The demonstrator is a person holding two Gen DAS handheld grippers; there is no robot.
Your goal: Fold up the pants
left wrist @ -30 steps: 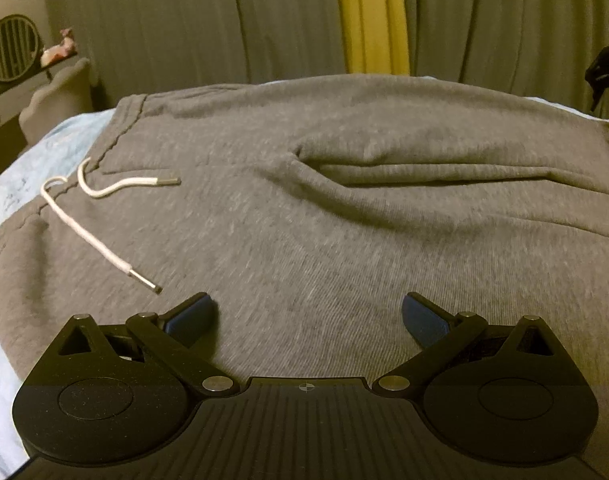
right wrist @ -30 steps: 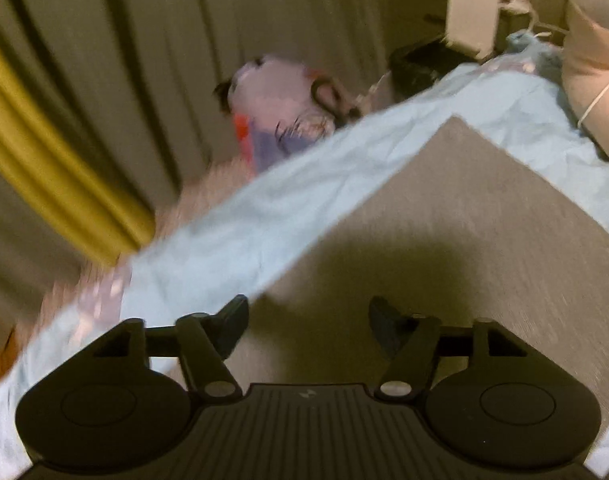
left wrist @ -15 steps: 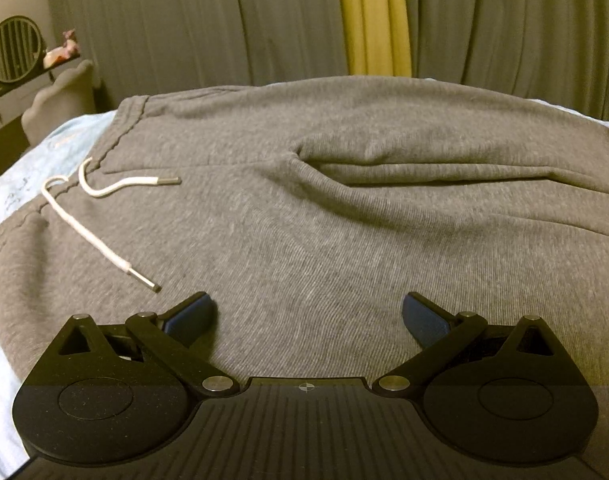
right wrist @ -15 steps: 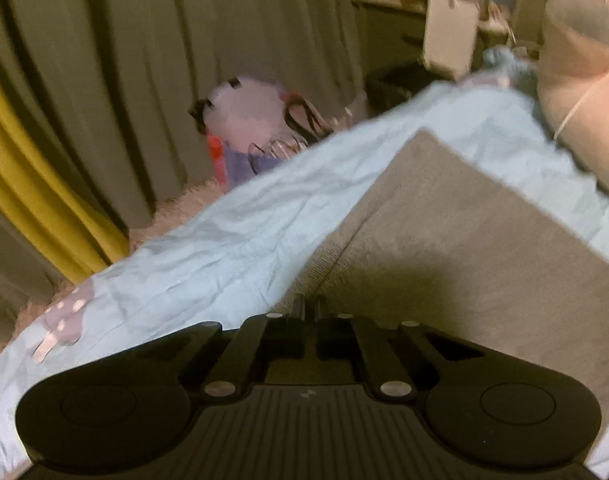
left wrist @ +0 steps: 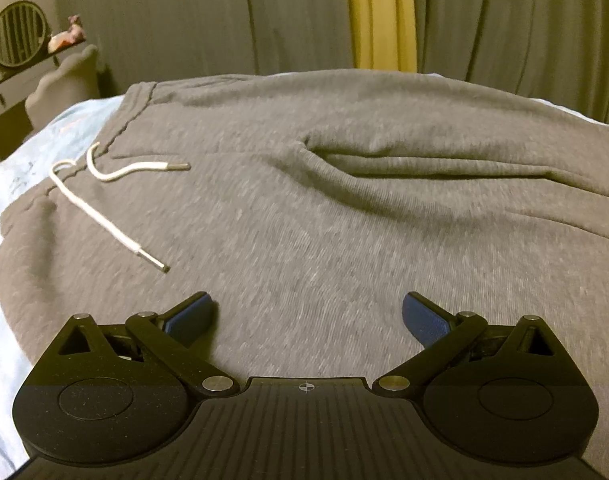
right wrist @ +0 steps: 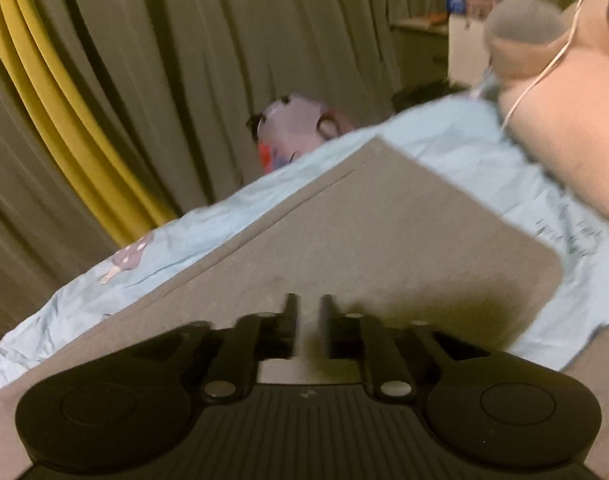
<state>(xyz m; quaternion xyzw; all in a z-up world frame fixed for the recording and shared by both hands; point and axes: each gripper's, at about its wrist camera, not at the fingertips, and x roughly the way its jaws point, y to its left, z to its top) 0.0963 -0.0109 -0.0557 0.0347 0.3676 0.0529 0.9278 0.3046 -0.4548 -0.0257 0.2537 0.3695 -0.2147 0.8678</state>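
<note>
Pants (left wrist: pixel 324 216): grey sweatpants lie spread flat over the bed, filling most of the left wrist view; the waistband runs down the left side of the frame, and a deep crease runs from the centre toward the right edge.
Pant leg (right wrist: pixel 384 248): in the right wrist view the leg end reaches up to a squared hem at upper centre, with a rounded corner at the right of the frame.
Drawstring (left wrist: pixel 104 216): two white cord ends with metal tips lie on the grey cloth at centre left, one curling right, the other slanting down toward the lower centre.
Left gripper (left wrist: pixel 308 316): low in the frame, jaws spread wide, blue pads well apart; only flat cloth lies between them and nothing is gripped.
Right gripper (right wrist: pixel 307 308): low in the frame over the pant leg; the jaws stand a narrow gap apart and are opening. Grey cloth shows through the gap, but I cannot tell whether any of it is pinched.
Bedsheet (right wrist: pixel 184 240): pale blue, printed, showing on both sides of the leg.
Curtains (left wrist: pixel 184 20): grey folds across the top of both views, with a yellow strip (left wrist: pixel 380 16) at upper centre of the left view.
Plush toy (right wrist: pixel 564 92): pinkish, blurred, at upper right.
Bag (right wrist: pixel 296 132): purplish, blurred, behind the bed's far edge.
</note>
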